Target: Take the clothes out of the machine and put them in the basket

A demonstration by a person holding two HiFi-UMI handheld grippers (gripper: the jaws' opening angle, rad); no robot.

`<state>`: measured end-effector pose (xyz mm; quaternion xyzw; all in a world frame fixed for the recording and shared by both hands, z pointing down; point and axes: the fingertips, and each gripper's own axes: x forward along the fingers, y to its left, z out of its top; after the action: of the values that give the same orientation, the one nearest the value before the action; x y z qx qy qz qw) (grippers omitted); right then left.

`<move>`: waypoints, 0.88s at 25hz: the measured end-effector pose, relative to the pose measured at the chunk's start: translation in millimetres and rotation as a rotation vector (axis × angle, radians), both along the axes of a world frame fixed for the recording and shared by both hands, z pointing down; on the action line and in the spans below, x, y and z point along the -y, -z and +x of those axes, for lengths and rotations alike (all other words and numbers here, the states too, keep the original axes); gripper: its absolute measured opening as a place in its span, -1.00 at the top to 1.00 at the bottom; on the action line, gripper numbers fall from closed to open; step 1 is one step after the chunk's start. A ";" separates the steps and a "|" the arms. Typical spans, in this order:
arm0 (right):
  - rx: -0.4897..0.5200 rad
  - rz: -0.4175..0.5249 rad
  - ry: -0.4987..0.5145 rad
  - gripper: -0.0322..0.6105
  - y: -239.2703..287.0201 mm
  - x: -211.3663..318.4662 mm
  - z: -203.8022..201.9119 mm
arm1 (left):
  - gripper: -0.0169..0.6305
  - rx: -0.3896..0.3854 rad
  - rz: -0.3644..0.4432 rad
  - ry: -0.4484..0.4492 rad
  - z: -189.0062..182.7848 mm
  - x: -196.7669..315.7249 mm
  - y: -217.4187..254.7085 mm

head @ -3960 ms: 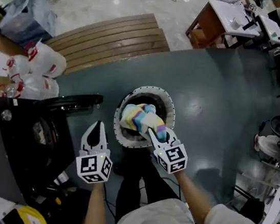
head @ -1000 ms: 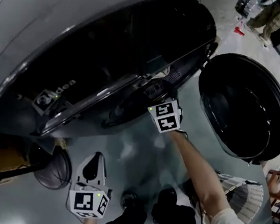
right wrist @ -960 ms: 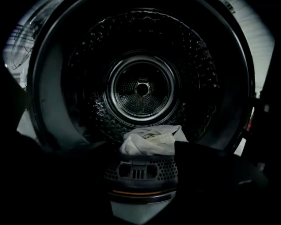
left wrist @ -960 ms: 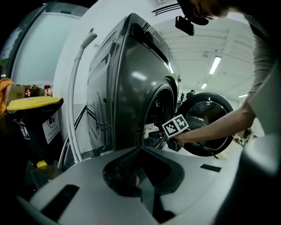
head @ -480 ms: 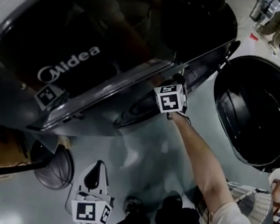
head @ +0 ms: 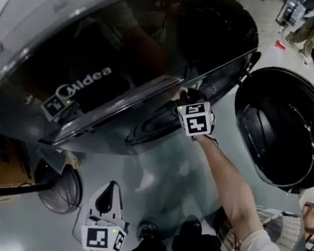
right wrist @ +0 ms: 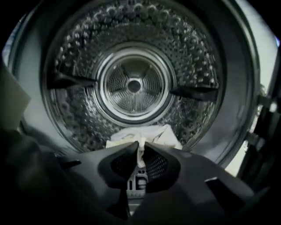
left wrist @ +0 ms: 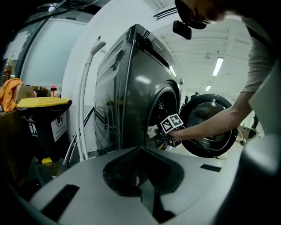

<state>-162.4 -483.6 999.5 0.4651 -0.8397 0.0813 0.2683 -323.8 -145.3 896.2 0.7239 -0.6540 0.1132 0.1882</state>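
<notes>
White cloth [right wrist: 151, 133] was pinched by a thin fold in my right gripper [right wrist: 140, 148]; dragging across the drum [right wrist: 74, 110] could tug it loose. My left gripper [left wrist: 139, 179] hung closed, empty.

Basket [head: 281, 225]: bottom right corner, half behind the arm, cut by the frame | cloth [right wrist: 151, 134] at near edge of drum [right wrist: 134, 85]: lower part behind right gripper [right wrist: 139, 147], I can't tell what garment | machine [head: 99, 44]: top and left cut off in head view, inside hidden there | person [head: 308, 21], top right corner: too small to make out
</notes>
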 end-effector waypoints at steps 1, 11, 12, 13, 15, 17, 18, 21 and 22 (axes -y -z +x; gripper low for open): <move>0.018 0.015 0.005 0.75 14.2 -6.3 0.8 | 0.89 -0.007 0.000 -0.004 2.0 -0.3 6.9; 0.222 0.070 0.014 0.75 183.2 -90.3 37.1 | 0.89 -0.071 -0.005 -0.102 60.7 6.7 118.0; 0.241 0.070 0.014 0.76 199.5 -100.2 41.4 | 0.89 -0.076 -0.004 -0.114 68.5 7.3 130.7; 0.260 0.072 0.013 0.76 216.3 -109.6 45.9 | 0.89 -0.081 -0.001 -0.126 75.9 8.2 143.9; 0.291 0.076 0.009 0.76 251.4 -126.2 54.8 | 0.89 -0.092 0.008 -0.146 87.8 10.8 172.0; 0.317 0.077 0.006 0.76 287.7 -139.7 62.8 | 0.89 -0.098 0.024 -0.157 94.9 13.8 201.6; 0.331 0.076 0.003 0.76 305.4 -145.7 66.6 | 0.89 -0.100 0.032 -0.159 96.8 15.1 216.5; 0.368 0.064 -0.011 0.76 352.0 -167.7 77.5 | 0.89 -0.111 0.043 -0.153 97.8 15.7 256.9; 0.375 0.062 -0.014 0.76 367.5 -176.8 81.3 | 0.89 -0.115 0.046 -0.152 97.9 14.8 269.9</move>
<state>-81.1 -306.8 632.0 0.4554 -0.8740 0.1426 0.0921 -225.9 -160.0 626.3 0.7809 -0.5877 0.0704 0.1998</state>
